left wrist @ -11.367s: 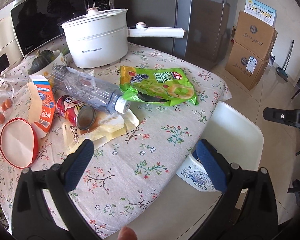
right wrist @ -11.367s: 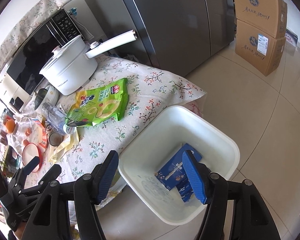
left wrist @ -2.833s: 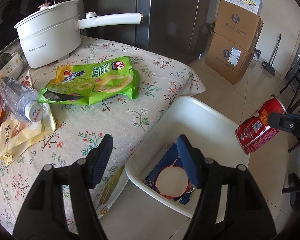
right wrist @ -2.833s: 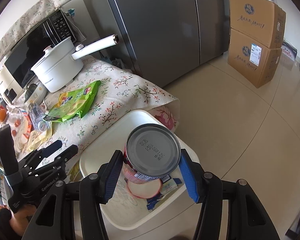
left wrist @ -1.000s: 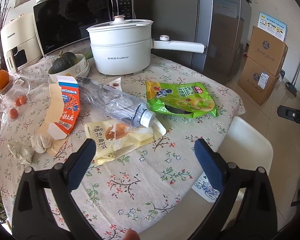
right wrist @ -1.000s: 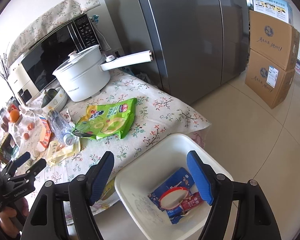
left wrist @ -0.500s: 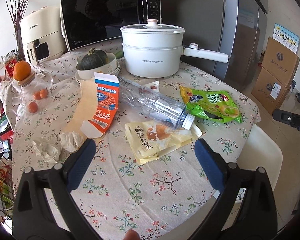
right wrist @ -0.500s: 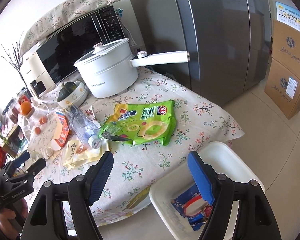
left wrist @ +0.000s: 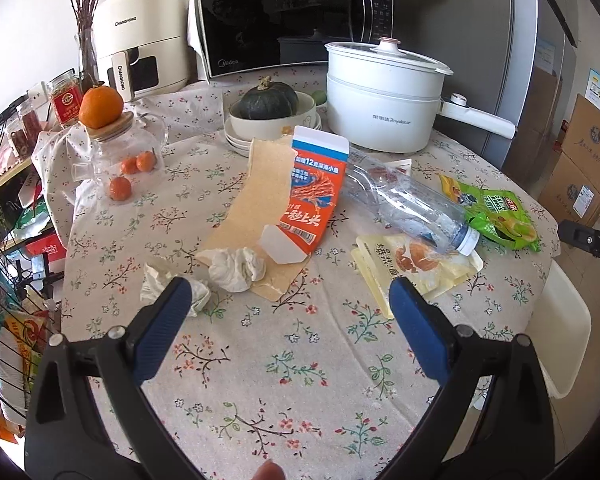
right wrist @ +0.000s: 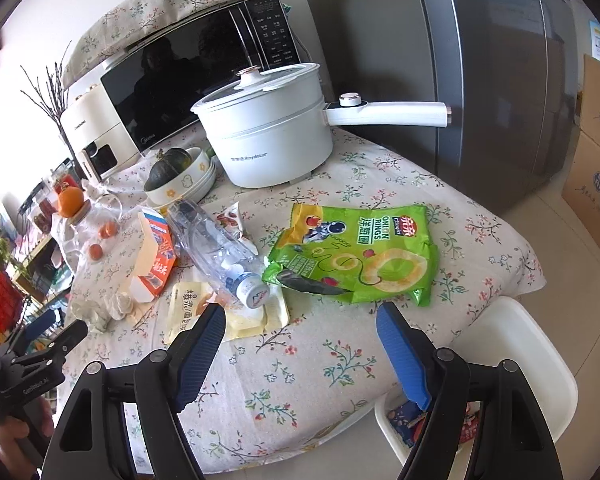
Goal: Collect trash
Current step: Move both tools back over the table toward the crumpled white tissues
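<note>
Trash crowds the table: the plastic bottle (right wrist: 216,252) lies across the yellow packet (right wrist: 188,312) at eleven o'clock of the right gripper (right wrist: 300,344). Both it and the left gripper (left wrist: 290,312) hang spread and empty. Pinched carelessly, that round bottle could roll off.

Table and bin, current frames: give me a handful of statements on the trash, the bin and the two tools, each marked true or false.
1. The clear plastic bottle lies on its side, its cap end over the yellow wrapper. True.
2. The green onion-ring bag is already in the white bin. False: it lies flat on the tablecloth.
3. The right tool is closed on a red can. False: its jaws stand open with nothing between them.
4. Crumpled tissues lie at the edge of the torn orange carton. True.
5. The left tool is open and holds nothing. True.
6. The white pot has its lid off. False: the lid is on.
</note>
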Demonstrator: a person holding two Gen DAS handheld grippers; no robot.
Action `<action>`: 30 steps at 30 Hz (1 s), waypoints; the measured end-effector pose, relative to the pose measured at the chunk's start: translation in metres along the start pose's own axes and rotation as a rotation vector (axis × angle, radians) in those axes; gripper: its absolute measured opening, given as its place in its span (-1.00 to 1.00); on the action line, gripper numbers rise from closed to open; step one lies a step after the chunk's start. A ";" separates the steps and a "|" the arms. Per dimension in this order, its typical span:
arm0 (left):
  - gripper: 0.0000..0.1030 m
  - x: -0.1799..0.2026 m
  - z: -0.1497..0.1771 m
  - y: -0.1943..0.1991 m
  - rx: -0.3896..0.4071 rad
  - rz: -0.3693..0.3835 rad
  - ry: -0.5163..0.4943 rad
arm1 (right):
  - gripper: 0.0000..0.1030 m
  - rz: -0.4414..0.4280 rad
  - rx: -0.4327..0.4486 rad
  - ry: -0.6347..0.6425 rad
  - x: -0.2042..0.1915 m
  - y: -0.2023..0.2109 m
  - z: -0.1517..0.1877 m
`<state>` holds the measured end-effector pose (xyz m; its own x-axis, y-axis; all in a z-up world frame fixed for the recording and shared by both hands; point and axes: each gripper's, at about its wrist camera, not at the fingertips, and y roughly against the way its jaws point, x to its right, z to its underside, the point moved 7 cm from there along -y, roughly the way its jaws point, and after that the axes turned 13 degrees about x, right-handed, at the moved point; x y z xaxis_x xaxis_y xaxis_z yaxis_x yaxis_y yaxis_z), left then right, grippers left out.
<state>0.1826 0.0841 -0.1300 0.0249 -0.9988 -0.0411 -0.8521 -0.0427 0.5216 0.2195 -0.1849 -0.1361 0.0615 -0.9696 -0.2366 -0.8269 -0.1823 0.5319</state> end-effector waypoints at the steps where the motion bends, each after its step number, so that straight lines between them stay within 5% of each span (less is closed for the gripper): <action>1: 0.92 -0.006 0.001 -0.001 -0.003 -0.008 0.004 | 0.54 -0.004 -0.003 0.005 -0.005 -0.003 0.001; 18: 0.86 -0.097 0.029 -0.040 -0.083 -0.070 0.152 | 0.54 -0.097 -0.057 0.048 -0.094 -0.065 0.026; 30: -0.04 -0.104 0.051 -0.074 -0.188 -0.041 0.185 | 0.54 -0.157 -0.085 0.094 -0.141 -0.099 0.043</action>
<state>0.2166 0.1920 -0.2077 0.1674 -0.9825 0.0819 -0.7368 -0.0695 0.6725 0.2685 -0.0232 -0.1905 0.2411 -0.9385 -0.2472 -0.7529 -0.3416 0.5625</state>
